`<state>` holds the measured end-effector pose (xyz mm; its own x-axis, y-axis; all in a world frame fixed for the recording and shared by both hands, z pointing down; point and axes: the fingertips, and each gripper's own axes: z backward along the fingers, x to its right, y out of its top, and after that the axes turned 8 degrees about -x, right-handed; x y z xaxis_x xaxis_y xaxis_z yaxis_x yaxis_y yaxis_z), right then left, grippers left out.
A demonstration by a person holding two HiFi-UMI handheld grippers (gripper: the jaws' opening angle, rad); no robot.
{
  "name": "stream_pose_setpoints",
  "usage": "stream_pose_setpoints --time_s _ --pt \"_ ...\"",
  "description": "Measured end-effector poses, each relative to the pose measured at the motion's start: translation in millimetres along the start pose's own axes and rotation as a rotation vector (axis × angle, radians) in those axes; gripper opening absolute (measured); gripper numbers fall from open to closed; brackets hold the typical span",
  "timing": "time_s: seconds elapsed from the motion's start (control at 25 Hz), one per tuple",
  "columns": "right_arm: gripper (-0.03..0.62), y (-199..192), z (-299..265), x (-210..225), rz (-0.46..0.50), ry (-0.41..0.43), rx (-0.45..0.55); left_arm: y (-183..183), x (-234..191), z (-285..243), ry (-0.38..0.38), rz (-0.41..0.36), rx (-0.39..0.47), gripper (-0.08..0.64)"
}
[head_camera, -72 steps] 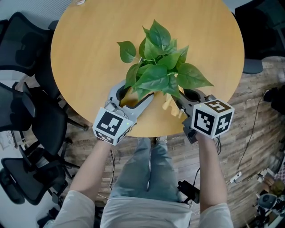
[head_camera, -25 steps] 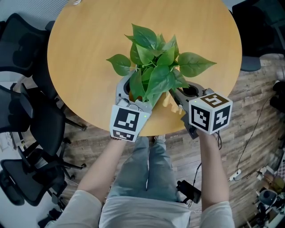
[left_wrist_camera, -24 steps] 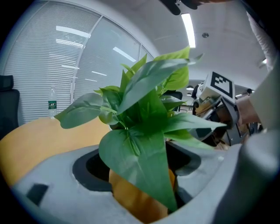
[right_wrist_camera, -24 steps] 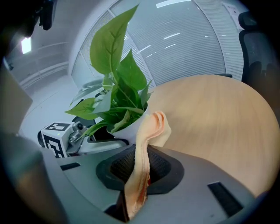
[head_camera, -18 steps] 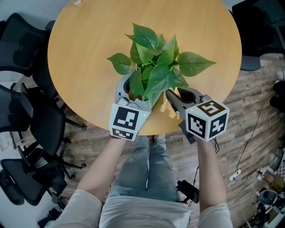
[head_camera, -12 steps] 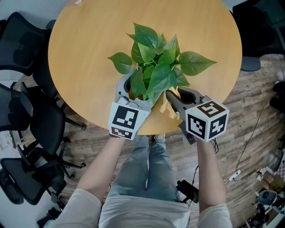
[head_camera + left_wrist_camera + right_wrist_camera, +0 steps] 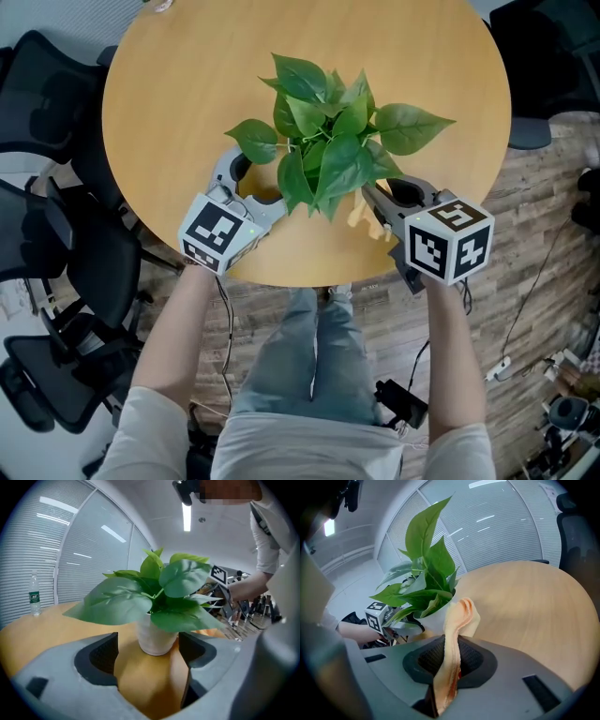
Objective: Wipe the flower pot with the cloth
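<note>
On a round wooden table (image 7: 169, 112), near its front edge, a white flower pot (image 7: 157, 640) is set upright under broad green leaves (image 7: 323, 131). It is framed by the spread, empty jaws of the left gripper (image 7: 149, 652), while a peach cloth (image 7: 457, 620) is pinched in the right gripper (image 7: 447, 663), just beside the pot's wall. Wiping is judged to be the step in hand; next, the pot should be steadied and the cloth pressed on and drawn round its wall.

One pot (image 7: 156, 642); one cloth (image 7: 459, 616); one bottle (image 7: 33, 596)
</note>
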<state>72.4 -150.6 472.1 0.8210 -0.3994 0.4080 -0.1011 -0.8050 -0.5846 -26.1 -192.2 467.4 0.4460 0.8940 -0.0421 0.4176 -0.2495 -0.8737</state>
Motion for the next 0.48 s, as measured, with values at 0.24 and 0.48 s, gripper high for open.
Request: stream_pose_setpoints --time_s 0.24,0.48 --pt "0.06 7 0 1 0.015 -0.002 -0.008 14 3 -16 -0.263 -0.061 0.019 0.427" --pt "0.06 7 0 2 0.009 0.003 -0.003 20 13 -29 -0.391 -0.085 0.008 0.44"
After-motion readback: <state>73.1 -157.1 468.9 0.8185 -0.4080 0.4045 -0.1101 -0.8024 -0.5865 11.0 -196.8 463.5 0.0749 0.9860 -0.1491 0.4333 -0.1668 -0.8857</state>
